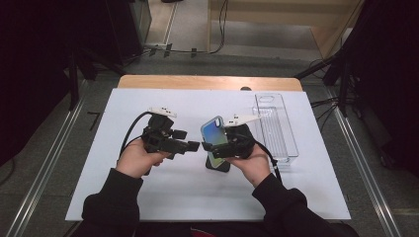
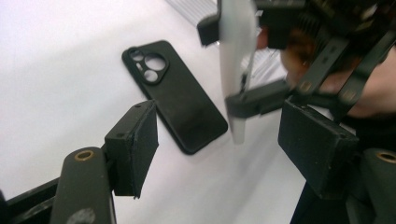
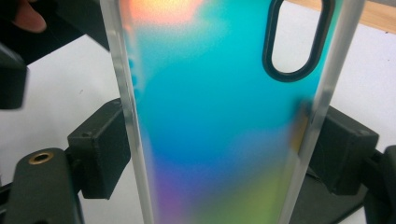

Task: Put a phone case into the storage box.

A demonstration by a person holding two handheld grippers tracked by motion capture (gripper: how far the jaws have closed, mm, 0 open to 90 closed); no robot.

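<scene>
- Right now the right hand-held gripper (image 1: 210, 146) grips an iridescent phone case (image 1: 214, 132) by its two long edges, holding it upright above the bench (image 1: 163, 197).
- In the right gripper view both pads press the clear side rails of the case (image 3: 224, 121); the hold looks narrow, set low on the case.
- The left hand-held gripper (image 1: 193, 146) stands open with nothing between its pads (image 2: 140, 140), just beside the held case.
- A black phone case (image 1: 218, 163) lies flat on the bench under the held one, its camera cut-outs facing up in the left gripper view (image 2: 175, 95).
- A clear plastic tray (image 1: 284, 143) sits near the right hand, at the far right of the white sheet.
- Risk: the rails are smooth and thin, so I judge the case could pivot or slip out between the pads if the hand tilts quickly.
- Risk: squeezing harder could bow the flexible shell and make it spring free.
- Risk: with the left jaws so close, a careless approach could knock the case sideways or drop it onto the black one.
- Look: the case shifts from orange at the top through teal and blue to green and violet lower down, with a dark-rimmed oval camera opening (image 3: 299, 39) and translucent edges.
</scene>
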